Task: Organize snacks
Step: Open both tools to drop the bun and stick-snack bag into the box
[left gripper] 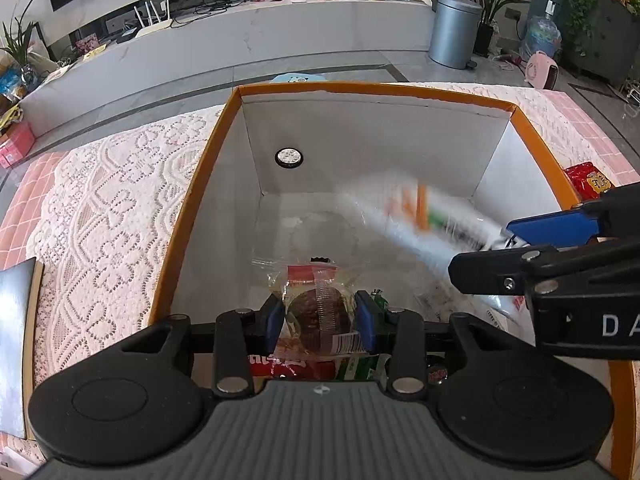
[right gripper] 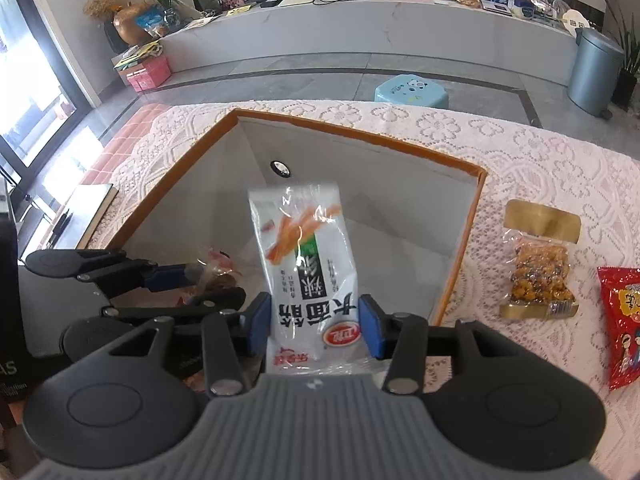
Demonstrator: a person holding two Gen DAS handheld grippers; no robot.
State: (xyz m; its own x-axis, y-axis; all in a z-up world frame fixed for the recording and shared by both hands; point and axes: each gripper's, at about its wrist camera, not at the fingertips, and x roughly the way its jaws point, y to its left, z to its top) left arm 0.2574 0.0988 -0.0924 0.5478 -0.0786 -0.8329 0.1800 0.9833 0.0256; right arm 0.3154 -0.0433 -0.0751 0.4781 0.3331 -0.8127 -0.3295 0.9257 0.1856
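My left claw (left gripper: 320, 316) pinches one clear-wrapped brown cake (left gripper: 318, 312) low in the one orange-rimmed box (right gripper: 460, 264); my right claw (right gripper: 316, 328) grips one white snack pouch (right gripper: 308, 264) over it. Two more packets, nut bar (right gripper: 538, 276) and red bag (right gripper: 624, 320), lie right on the surface (right gripper: 520, 152).

One orange-rimmed box (right gripper: 460, 280). Two snack packets in gripper jaws: white packet (right gripper: 308, 264), clear-wrapped brown cake (left gripper: 320, 312). Two more packets on lace cloth: nut bar (right gripper: 540, 276), red bag (right gripper: 622, 320).
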